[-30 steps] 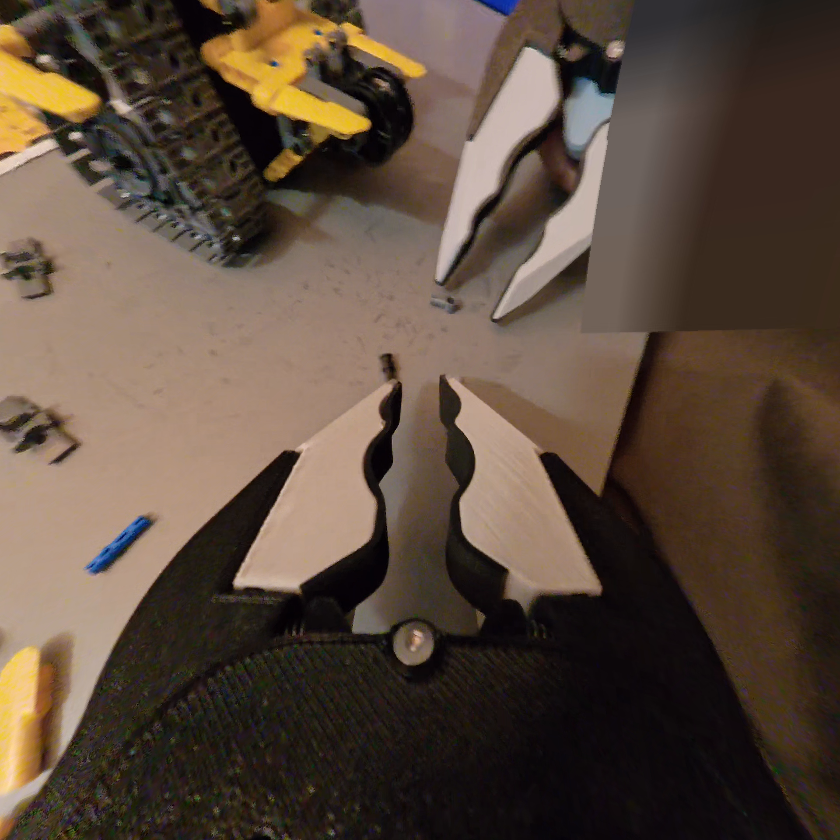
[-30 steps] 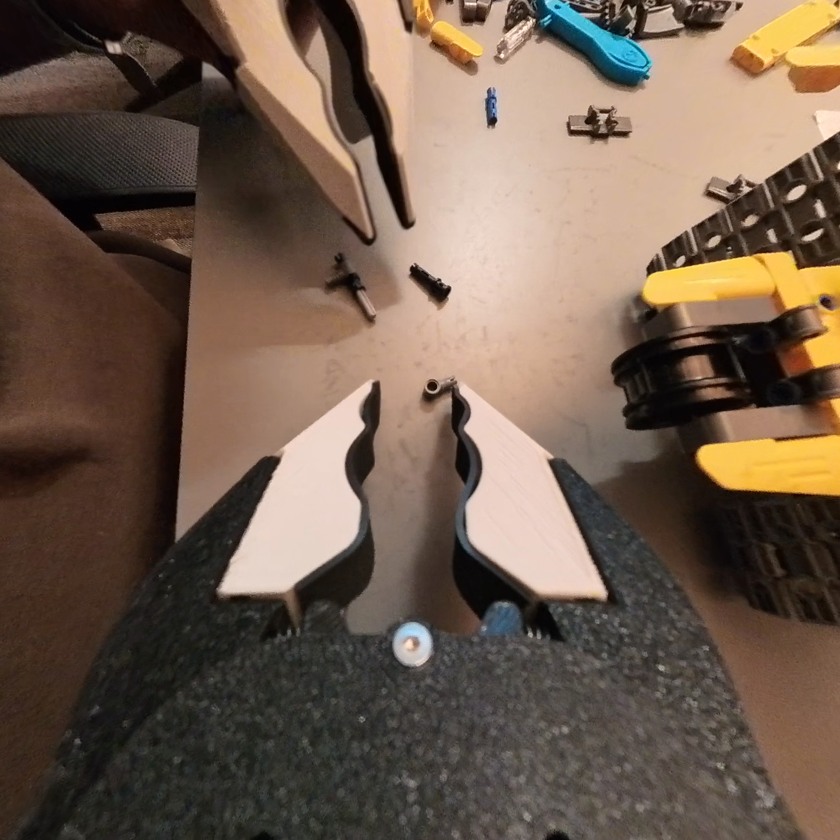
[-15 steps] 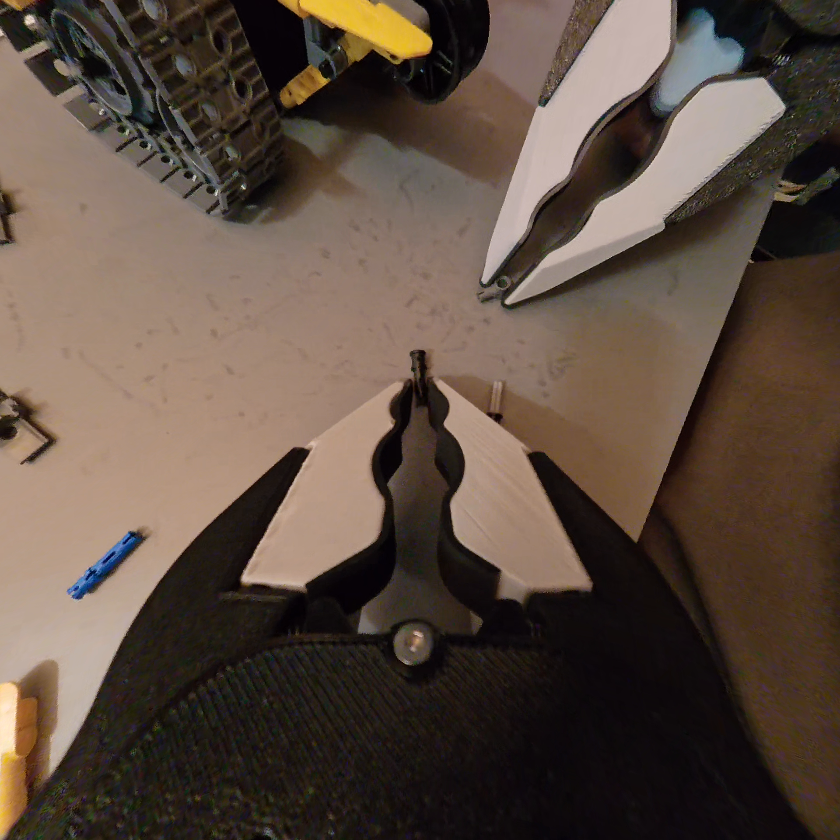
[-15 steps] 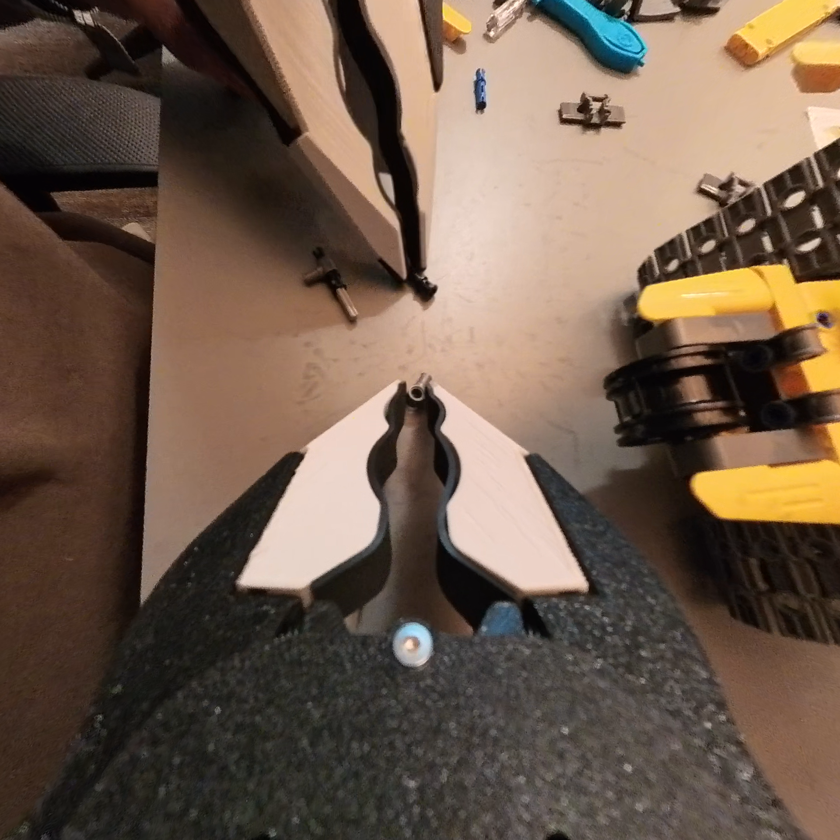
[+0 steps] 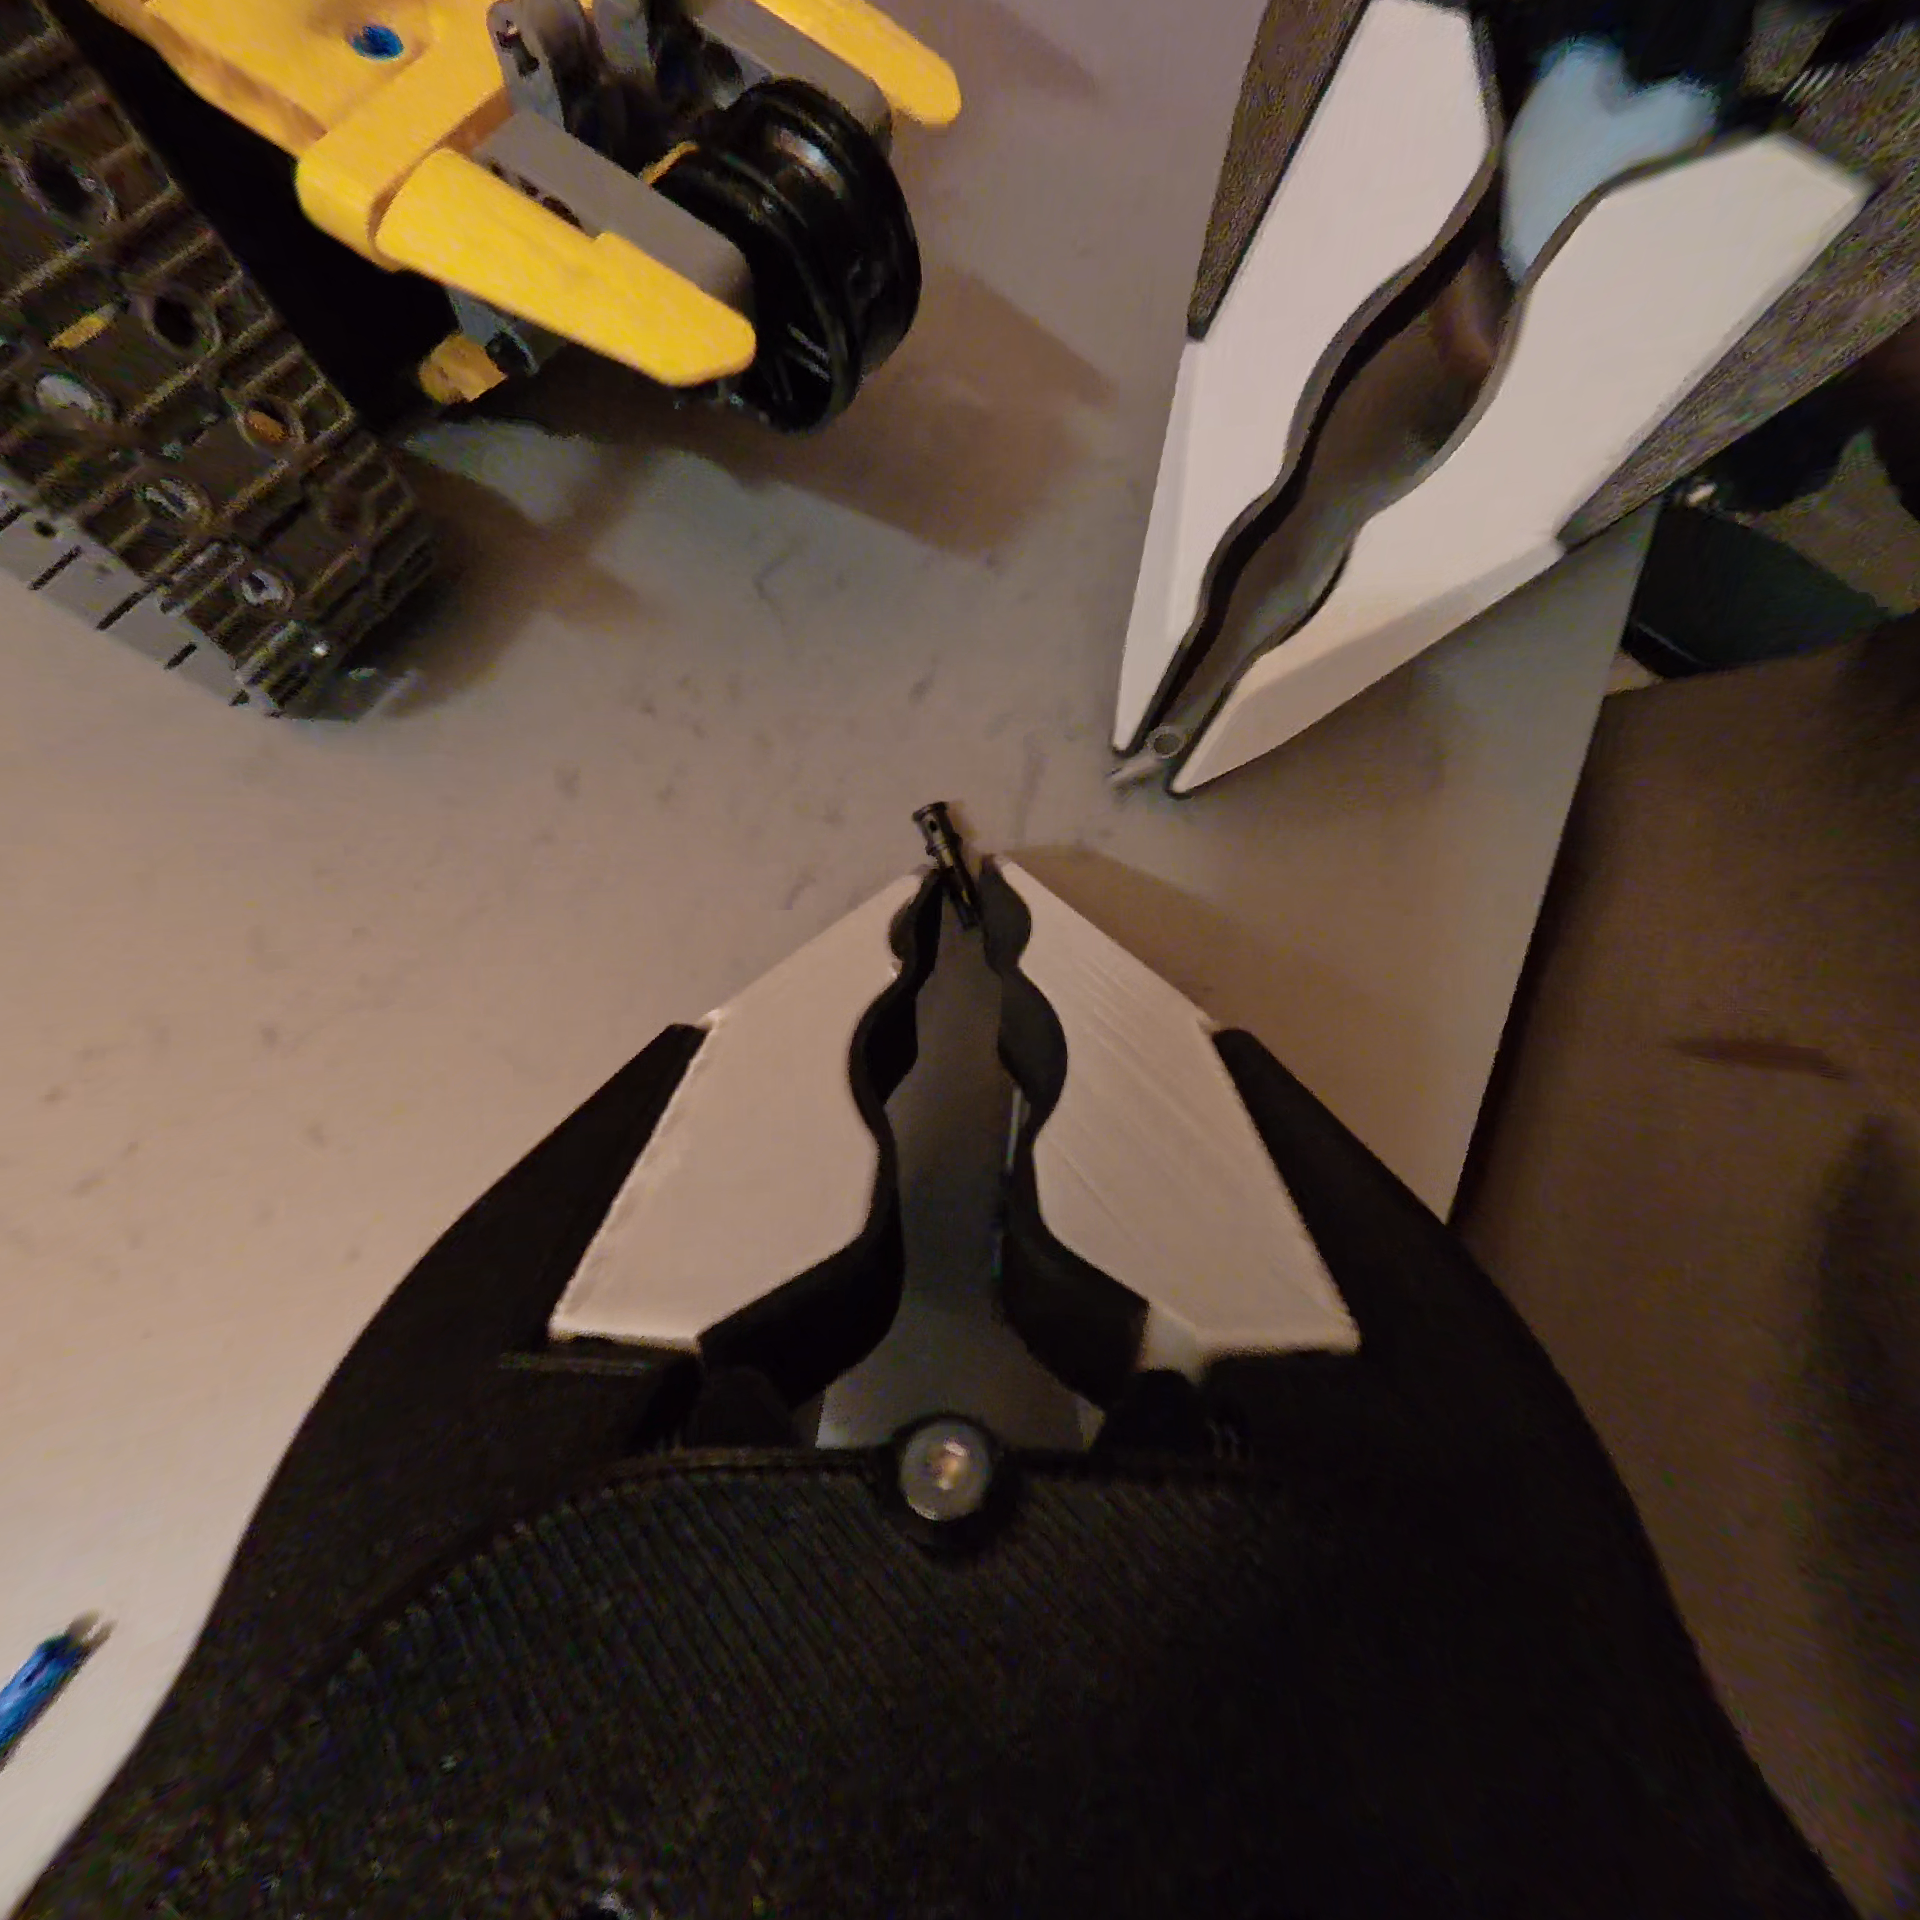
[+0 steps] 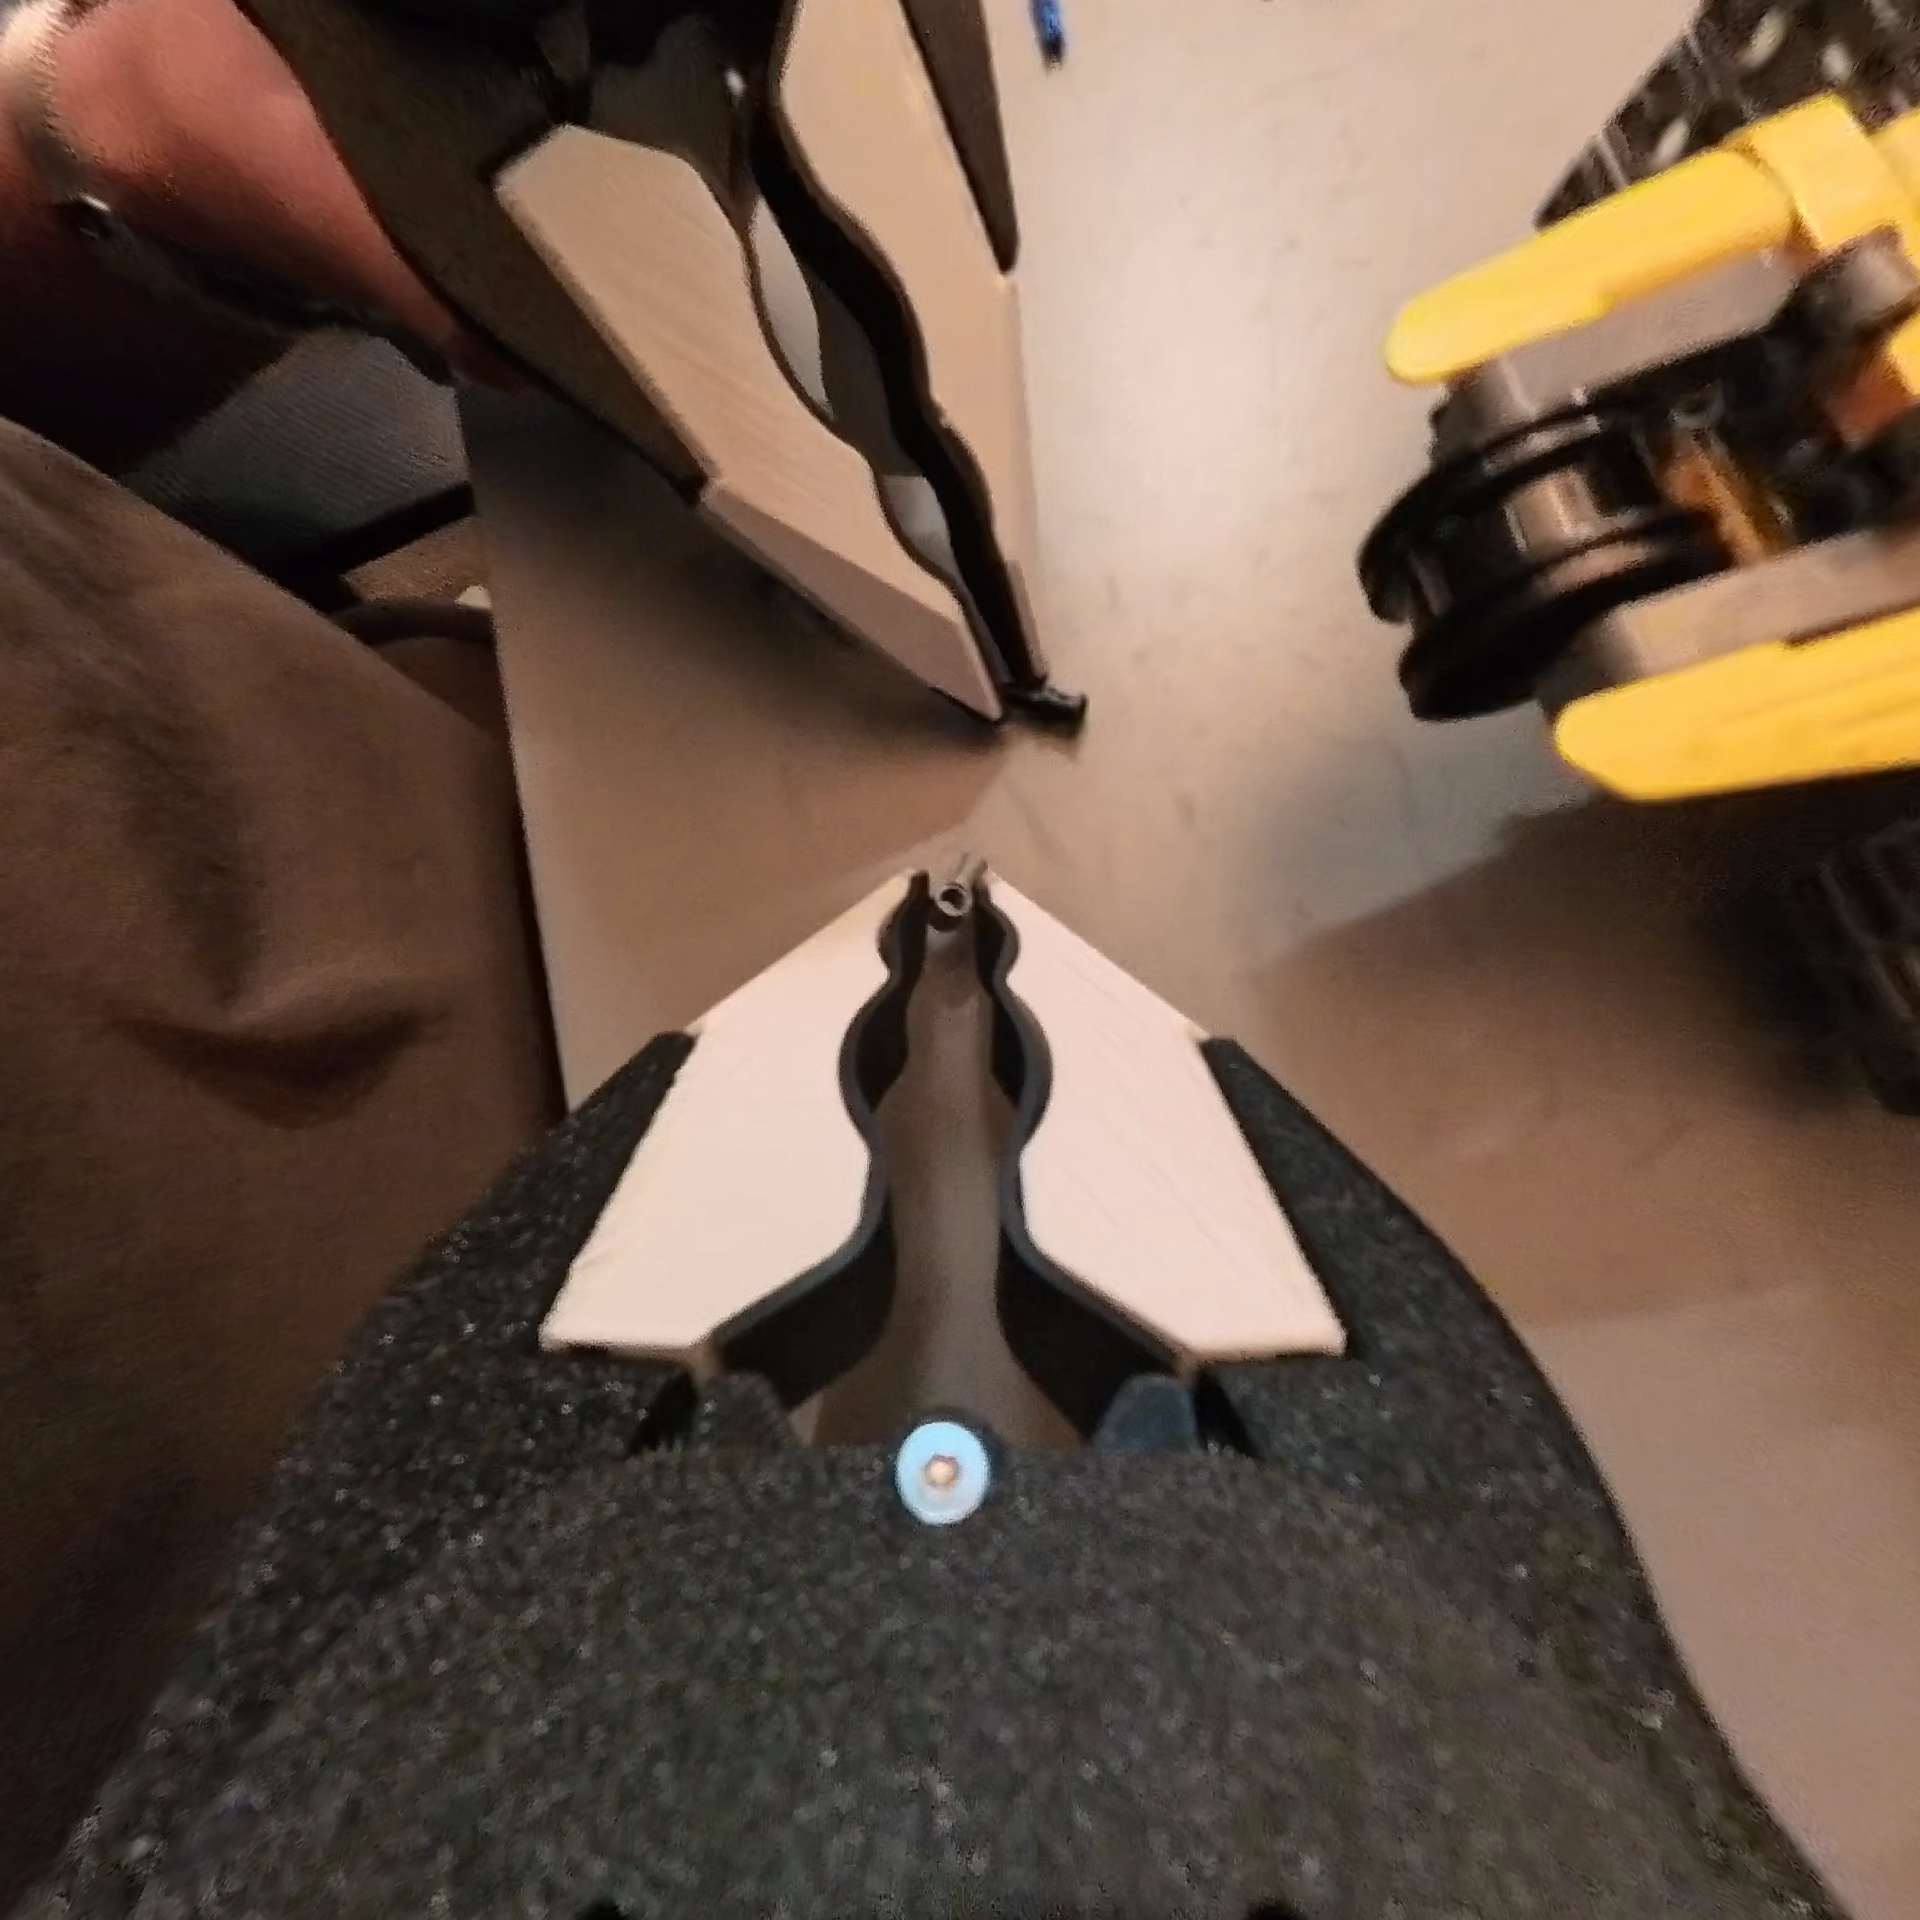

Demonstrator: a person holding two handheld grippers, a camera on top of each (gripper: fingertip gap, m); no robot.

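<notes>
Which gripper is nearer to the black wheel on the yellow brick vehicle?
Right, though only slightly, as far as the views show. The right gripper, shut on a small grey connector, is nearer the black wheel. The left gripper, shut on a black pin, lies farther back.

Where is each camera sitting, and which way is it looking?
Left wrist view: sits on the left gripper, looking forward along its fingers, shut on a black pin, down at the grey table; the right gripper shows opposite.
Right wrist view: sits on the right gripper, looking along its fingers, shut on a small grey connector; the left gripper shows opposite.
Both views share the table, both grippers and the yellow and black tracked toy vehicle.
</notes>
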